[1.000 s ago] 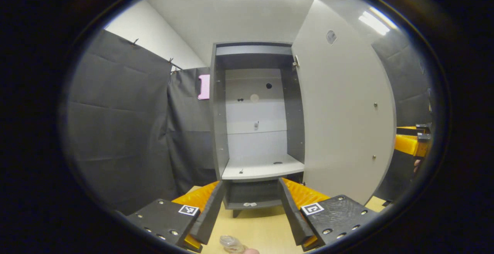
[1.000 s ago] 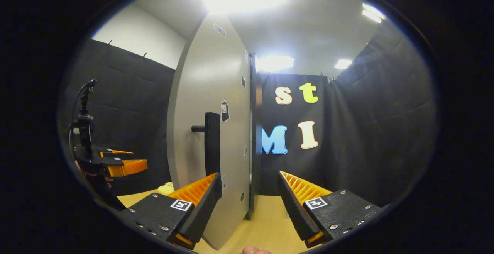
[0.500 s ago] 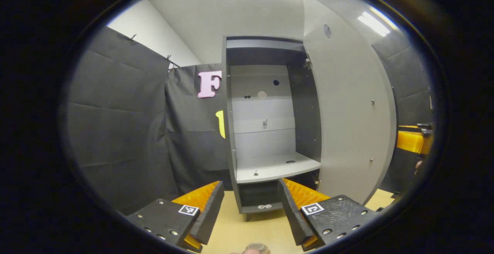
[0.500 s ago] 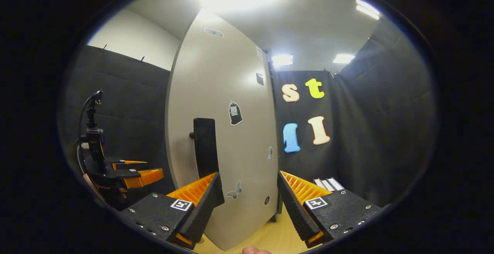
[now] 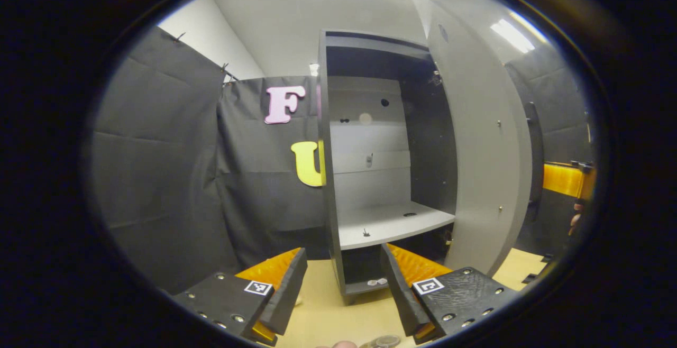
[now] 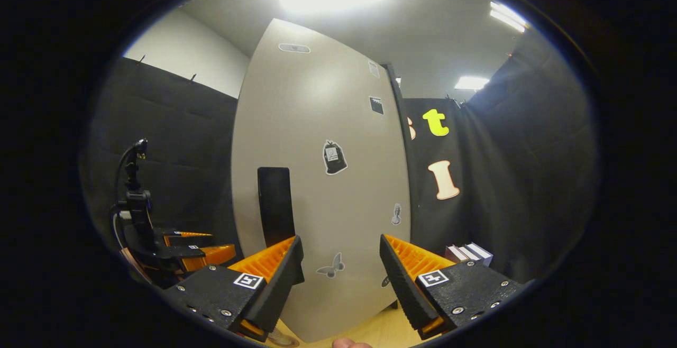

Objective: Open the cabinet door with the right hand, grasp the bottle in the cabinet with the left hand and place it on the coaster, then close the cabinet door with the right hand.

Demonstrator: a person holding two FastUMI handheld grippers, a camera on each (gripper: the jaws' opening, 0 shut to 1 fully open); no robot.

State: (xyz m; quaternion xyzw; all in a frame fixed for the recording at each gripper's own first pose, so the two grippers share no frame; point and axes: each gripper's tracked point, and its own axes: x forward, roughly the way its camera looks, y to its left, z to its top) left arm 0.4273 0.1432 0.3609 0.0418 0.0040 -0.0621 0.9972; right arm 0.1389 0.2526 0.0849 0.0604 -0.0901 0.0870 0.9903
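The grey cabinet (image 5: pixel 329 179) stands open in the left gripper view, its inner shelf (image 5: pixel 391 223) bare. Its door (image 5: pixel 486 152) hangs partly open on the right. At the bottom edge a clear round top (image 5: pixel 386 341), seemingly the bottle, peeks in below my left gripper (image 5: pixel 344 255), which is open and holds nothing. In the right gripper view the door's outer face (image 6: pixel 317 126) with stickers and a black handle (image 6: pixel 275 200) is close ahead. My right gripper (image 6: pixel 339 242) is open, one fingertip (image 6: pixel 291 250) near the handle's foot; contact cannot be told.
The light wooden tabletop (image 5: pixel 328 311) runs under the cabinet. My left gripper (image 6: pixel 185 242) shows at the left of the right gripper view. Some books (image 6: pixel 468 253) lie to the right of the door. Black cloth walls close in on the sides.
The door has swung toward the cabinet, its outer face now squarer to the right gripper. The cabinet has slid rightward in the left gripper view. Both grippers stayed open.
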